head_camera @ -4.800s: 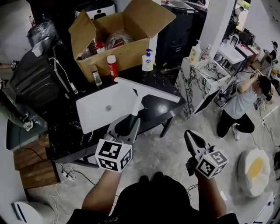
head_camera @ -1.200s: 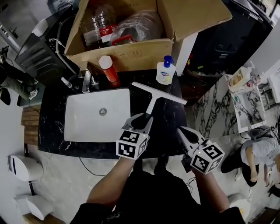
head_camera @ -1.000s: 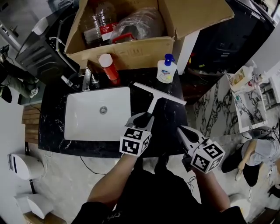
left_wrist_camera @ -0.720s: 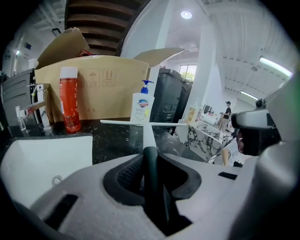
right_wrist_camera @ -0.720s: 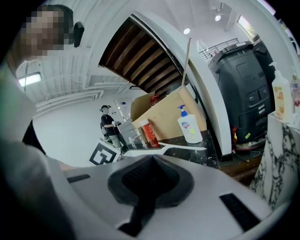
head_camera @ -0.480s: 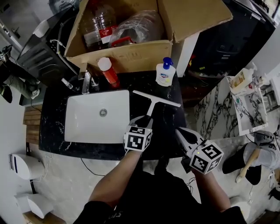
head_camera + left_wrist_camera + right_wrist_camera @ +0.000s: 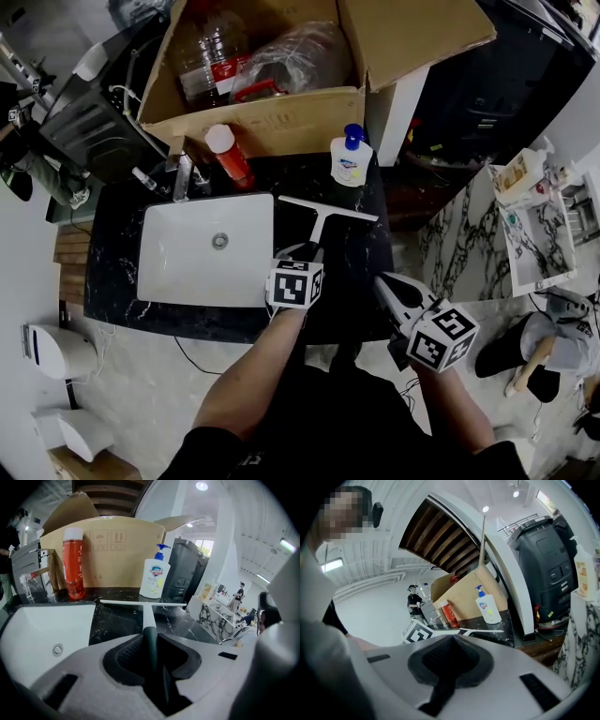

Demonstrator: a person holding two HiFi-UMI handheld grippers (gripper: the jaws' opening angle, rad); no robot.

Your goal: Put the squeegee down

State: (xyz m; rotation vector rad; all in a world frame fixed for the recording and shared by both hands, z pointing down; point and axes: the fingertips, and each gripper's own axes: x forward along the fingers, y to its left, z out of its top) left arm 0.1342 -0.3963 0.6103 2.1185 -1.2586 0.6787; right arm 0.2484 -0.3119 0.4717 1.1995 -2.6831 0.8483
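The white squeegee (image 7: 326,210) has its dark handle clamped in my left gripper (image 7: 303,255), which is shut on it. Its blade (image 7: 143,603) lies crosswise, low over the black counter (image 7: 361,253), just right of the white sink (image 7: 202,248). I cannot tell whether the blade touches the counter. The handle (image 7: 150,641) runs straight back between the jaws of the left gripper (image 7: 153,660). My right gripper (image 7: 383,285) hangs off the counter's front right corner, shut with nothing in it. The right gripper view shows the right gripper (image 7: 446,674) and, beyond it, the squeegee (image 7: 482,631).
Behind the sink stand a chrome tap (image 7: 181,174), a red bottle (image 7: 228,156) and a soap pump bottle (image 7: 349,160). An open cardboard box (image 7: 281,117) full of bottles sits behind them. A marble-topped table (image 7: 530,225) stands at the right.
My left gripper has sunk toward the counter with the squeegee, carrying the blade lower and closer to the sink's right edge. The right gripper has stayed in place.
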